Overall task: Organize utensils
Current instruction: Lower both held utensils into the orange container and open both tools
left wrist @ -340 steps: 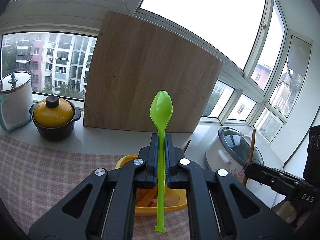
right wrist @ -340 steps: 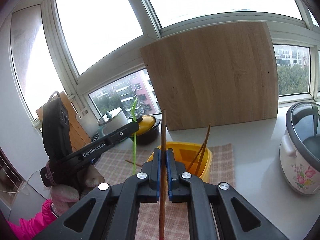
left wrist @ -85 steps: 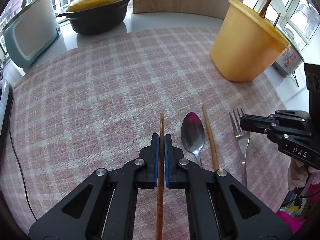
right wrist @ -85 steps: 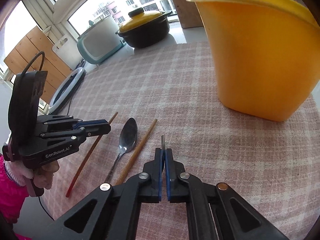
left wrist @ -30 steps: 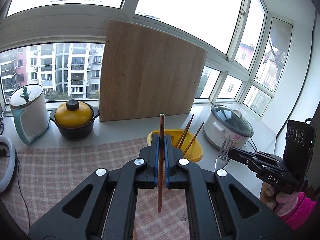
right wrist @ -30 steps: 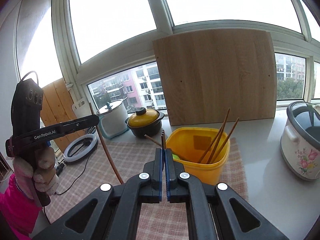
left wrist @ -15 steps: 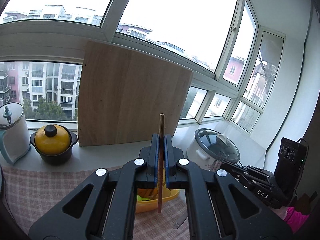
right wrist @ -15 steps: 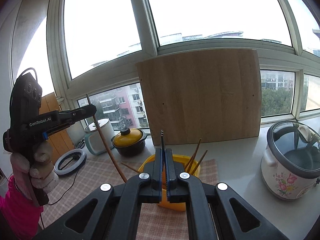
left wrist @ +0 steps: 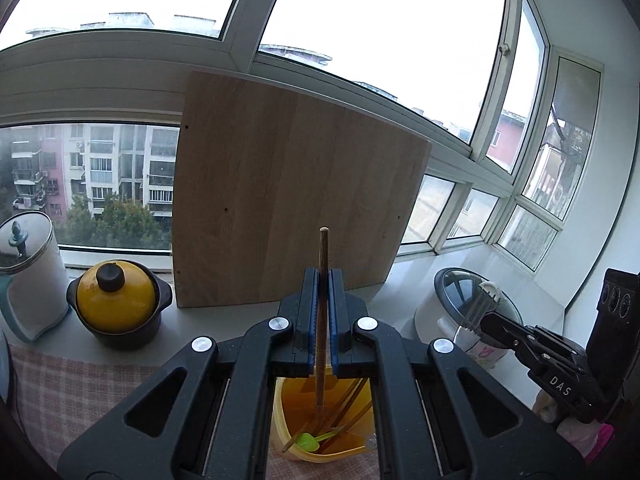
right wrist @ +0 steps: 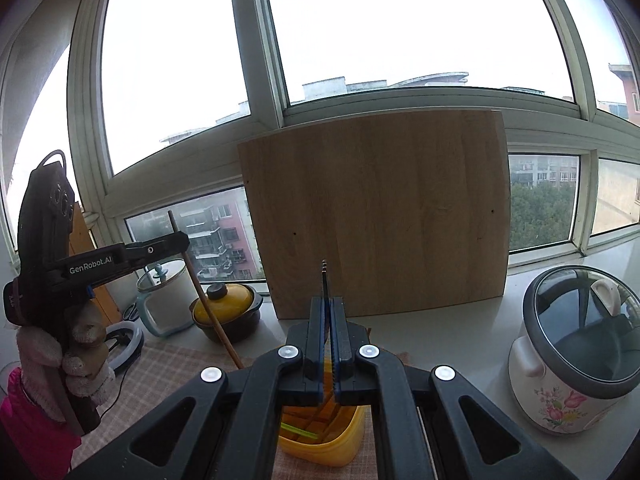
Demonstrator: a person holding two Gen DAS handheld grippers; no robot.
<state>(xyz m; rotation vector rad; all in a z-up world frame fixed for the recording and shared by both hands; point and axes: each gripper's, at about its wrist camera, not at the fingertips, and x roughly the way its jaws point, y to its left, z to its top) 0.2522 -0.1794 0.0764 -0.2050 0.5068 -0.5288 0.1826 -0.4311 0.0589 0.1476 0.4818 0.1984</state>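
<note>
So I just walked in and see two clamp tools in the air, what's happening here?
A person is sorting utensils into the yellow container. The left gripper is shut on a wooden chopstick, held upright above the container. The right gripper is shut on a metal fork, tines up. More chopsticks and a green spoon are already inside.

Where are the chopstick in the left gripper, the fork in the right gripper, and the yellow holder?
chopstick (left wrist: 324, 264): left wrist view, upper shaft above the pads.
fork (left wrist: 478, 312): left wrist view, tines beyond the right gripper's tip.
yellow holder (right wrist: 340, 450): right wrist view, front wall below the rim.
</note>
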